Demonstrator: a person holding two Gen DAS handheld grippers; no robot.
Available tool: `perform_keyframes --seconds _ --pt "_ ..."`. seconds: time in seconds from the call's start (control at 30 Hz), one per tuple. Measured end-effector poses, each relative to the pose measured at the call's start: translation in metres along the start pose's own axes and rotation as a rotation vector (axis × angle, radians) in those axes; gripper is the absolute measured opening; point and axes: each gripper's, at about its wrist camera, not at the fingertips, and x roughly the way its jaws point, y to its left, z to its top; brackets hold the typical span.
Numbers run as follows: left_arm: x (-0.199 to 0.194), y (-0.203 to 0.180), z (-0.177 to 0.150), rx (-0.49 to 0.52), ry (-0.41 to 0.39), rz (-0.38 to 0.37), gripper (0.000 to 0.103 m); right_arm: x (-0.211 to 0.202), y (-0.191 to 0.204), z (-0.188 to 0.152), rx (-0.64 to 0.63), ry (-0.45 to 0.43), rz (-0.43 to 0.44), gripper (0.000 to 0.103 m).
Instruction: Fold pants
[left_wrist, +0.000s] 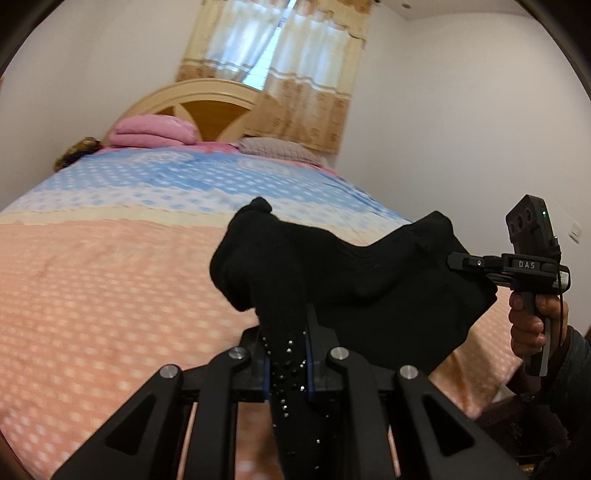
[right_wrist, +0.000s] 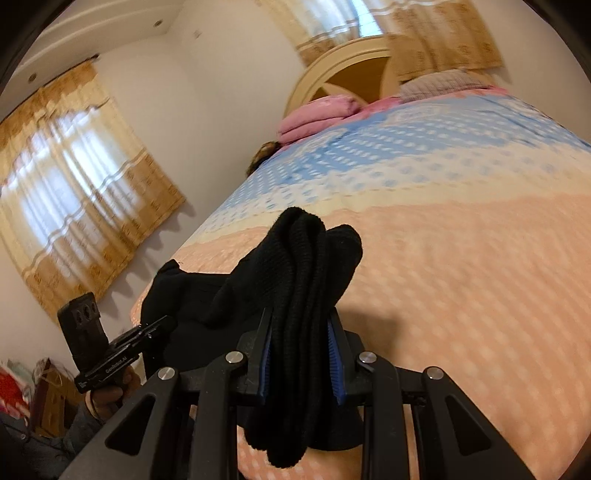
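Bed (left_wrist: 110, 266) fills most of both views, quilt with peach dotted band near, cream stripe, then blue dotted band toward the headboard (left_wrist: 199, 107). Curtains (left_wrist: 280, 70) beige with floral borders hang behind the headboard; a second curtain (right_wrist: 74, 184) covers the side window in the right wrist view. Pink folded blanket (left_wrist: 155, 131) sits at the head of the bed, a grey checked pillow (left_wrist: 277, 149) beside it, both well apart from the claws.

Pants (left_wrist: 354, 273), black knit, are lifted above the peach end of the bed, strung between the two claws with a sag in the middle. Small shiny studs dot the fabric where it runs down through the left claw.

Left claw (left_wrist: 288, 343) is nearly closed, blue pads pinching a bunched strip of pants that spills over the top and hangs below. Right claw (right_wrist: 301, 339) is closed to a narrow gap around a thicker ribbed wad of pants, folds sticking up past the fingertips and a tail drooping underneath.

Writing: "DAS" in white on the right claw's body in the left wrist view (left_wrist: 526, 264); "GenRobot.AI" on the left claw's side rail in the right wrist view (right_wrist: 114, 363). A smaller label below it is too small to read.

Right hand (left_wrist: 532, 321) grips the handle under the "DAS" unit; green LED lit on the camera block above.
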Motion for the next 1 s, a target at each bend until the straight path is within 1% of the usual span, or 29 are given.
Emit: perform_keyframes --seconds 0.1,0.17,0.33,0.47,0.53,0.6,0.63,0.67,0.73,0.8,0.9,1.0 --pt "-0.007 0.025 0.003 -0.028 -0.019 0.049 0.014 0.035 0.017 0.012 -0.029 0.016 0.028 0.027" --pt "-0.011 0.044 0.003 -0.052 -0.031 0.088 0.014 0.061 0.024 0.018 -0.025 0.031 0.054 0.027" --pt "-0.017 0.081 -0.004 -0.1 -0.029 0.171 0.014 0.123 0.04 0.024 -0.009 0.079 0.093 0.027" --pt "-0.015 0.103 -0.015 -0.136 -0.004 0.224 0.014 0.167 0.054 0.019 -0.003 0.129 0.104 0.027" --pt "-0.009 0.112 -0.024 -0.151 0.023 0.242 0.015 0.183 0.052 0.014 0.007 0.147 0.083 0.027" --pt "0.002 0.115 -0.036 -0.166 0.062 0.249 0.016 0.191 0.045 0.011 0.048 0.166 0.08 0.027" --pt "0.01 0.116 -0.042 -0.165 0.092 0.26 0.022 0.194 0.04 0.01 0.063 0.175 0.074 0.028" --pt "0.014 0.115 -0.045 -0.158 0.103 0.278 0.029 0.195 0.037 0.008 0.071 0.18 0.065 0.031" --pt "0.019 0.114 -0.052 -0.151 0.104 0.342 0.053 0.194 0.028 0.006 0.094 0.195 0.057 0.034" --pt "0.019 0.115 -0.056 -0.169 0.091 0.363 0.062 0.193 0.02 0.002 0.116 0.206 0.047 0.037" --pt "0.017 0.119 -0.06 -0.205 0.087 0.386 0.074 0.195 0.017 0.001 0.12 0.199 0.042 0.038" --pt "0.013 0.126 -0.062 -0.207 0.088 0.398 0.078 0.192 0.017 -0.001 0.121 0.187 0.034 0.04"
